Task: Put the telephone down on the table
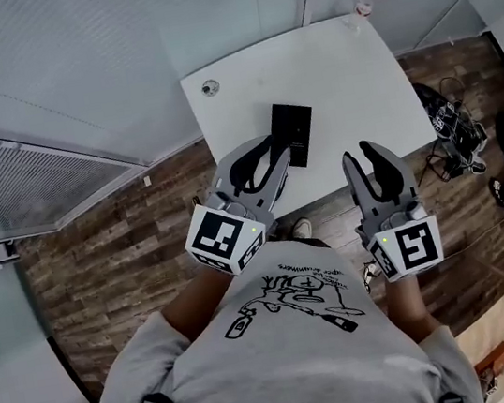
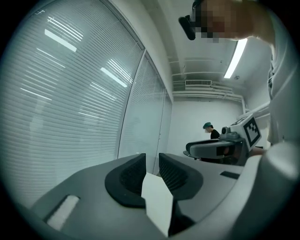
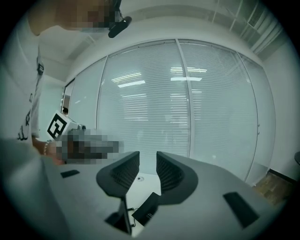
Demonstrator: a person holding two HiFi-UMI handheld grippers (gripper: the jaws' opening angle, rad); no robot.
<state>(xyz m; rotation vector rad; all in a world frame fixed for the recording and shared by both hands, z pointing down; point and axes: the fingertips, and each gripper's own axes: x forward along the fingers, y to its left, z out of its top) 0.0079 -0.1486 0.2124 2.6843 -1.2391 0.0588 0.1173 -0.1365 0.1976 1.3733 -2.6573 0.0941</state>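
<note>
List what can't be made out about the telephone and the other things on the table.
The telephone: head view, near corner covered by the left gripper; too small to tell which face is up.
Right gripper view: the right gripper hides part of it with its body.
The small round thing on the table: head view, too small to name.

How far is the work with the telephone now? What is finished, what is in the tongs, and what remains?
Done: the telephone lies flat on the white table, and neither tool touches it. In hand: nothing; the left tongs and the right tongs are held up near the table's front edge, both empty. Left: it seems nothing more for this task.
</note>
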